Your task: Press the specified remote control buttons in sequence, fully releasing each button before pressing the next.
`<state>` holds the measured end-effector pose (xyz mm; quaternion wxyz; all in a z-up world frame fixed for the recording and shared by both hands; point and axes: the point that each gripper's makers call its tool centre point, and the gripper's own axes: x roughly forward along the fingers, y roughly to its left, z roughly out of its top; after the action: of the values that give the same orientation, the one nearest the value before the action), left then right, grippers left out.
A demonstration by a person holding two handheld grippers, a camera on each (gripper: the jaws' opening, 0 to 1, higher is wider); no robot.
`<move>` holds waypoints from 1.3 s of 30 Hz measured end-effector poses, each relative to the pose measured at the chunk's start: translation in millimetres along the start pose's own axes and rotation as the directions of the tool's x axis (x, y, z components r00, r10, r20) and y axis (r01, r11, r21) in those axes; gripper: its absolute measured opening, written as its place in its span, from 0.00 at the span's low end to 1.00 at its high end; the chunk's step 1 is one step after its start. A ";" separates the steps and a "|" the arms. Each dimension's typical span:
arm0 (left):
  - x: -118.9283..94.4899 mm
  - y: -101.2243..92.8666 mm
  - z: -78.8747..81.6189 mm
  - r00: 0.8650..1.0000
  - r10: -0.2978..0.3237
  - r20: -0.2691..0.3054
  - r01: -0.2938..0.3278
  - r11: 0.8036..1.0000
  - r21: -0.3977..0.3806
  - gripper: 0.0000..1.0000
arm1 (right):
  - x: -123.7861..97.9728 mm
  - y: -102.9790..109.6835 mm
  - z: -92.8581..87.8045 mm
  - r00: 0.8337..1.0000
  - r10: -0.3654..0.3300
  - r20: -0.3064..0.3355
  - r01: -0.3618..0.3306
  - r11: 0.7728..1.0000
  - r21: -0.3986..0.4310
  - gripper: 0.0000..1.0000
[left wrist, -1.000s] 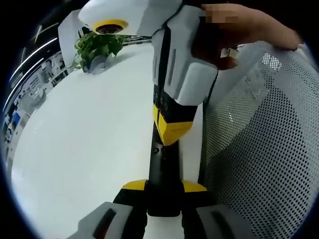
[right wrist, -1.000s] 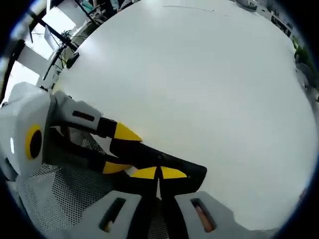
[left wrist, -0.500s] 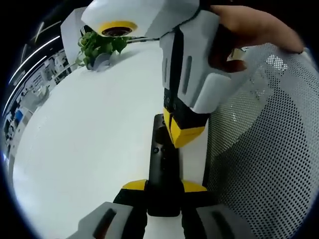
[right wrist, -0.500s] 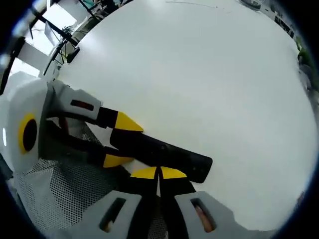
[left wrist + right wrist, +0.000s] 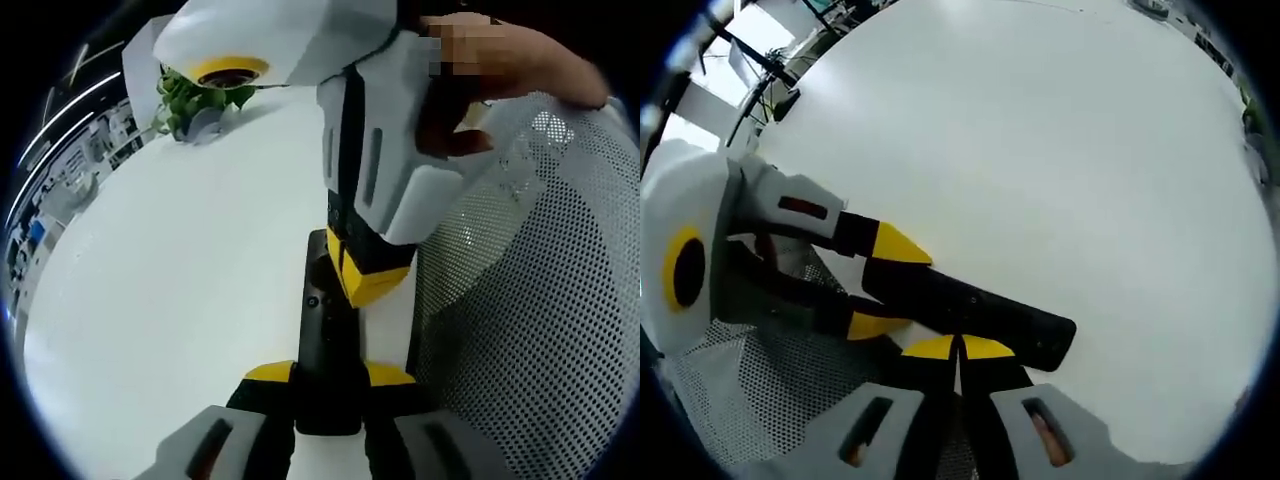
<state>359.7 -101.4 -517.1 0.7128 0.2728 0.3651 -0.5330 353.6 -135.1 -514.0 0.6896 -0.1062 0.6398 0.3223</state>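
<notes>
In the left gripper view the left claw (image 5: pixel 328 375) is closed onto the near end of the remote (image 5: pixel 322 340), a long black bar that runs straight away from the claw over the white table (image 5: pixel 170 290). One yellow tip sits on each side of the remote, pressed against its edges. The right claw (image 5: pixel 368 280) comes down from above with its yellow tips drawn together, and rests on the remote's far half, beside a small round button on the remote's face. A hand (image 5: pixel 500 70) grips the right claw's white body from above. Beyond the remote, at the table's far edge, stands a plant (image 5: pixel 195 95) with green leaves. Just beside the remote, on the side opposite the bare table, is a white mesh chair (image 5: pixel 530 300), its perforated surface touching the table's edge.

In the right gripper view the right claw (image 5: pixel 958 349) has its yellow tips together with no gap, meeting on the remote (image 5: pixel 970 310), which lies slantwise across the table (image 5: pixel 1040 150). The left claw (image 5: pixel 875 285) holds the remote's end, one yellow tip on each side. The mesh chair (image 5: pixel 750 400) lies beneath the left claw.
</notes>
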 end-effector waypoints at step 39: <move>0.2 -0.1 0.1 1.000 0.001 0.014 -0.001 1.000 -0.002 0.25 | -1.2 3.3 12.6 0.998 0.048 0.046 -0.051 0.997 0.054 0.00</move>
<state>359.7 -101.6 -517.2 0.7161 0.2684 0.3604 -0.5341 361.9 -125.9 -510.0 0.6982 -0.0640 0.6353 0.3238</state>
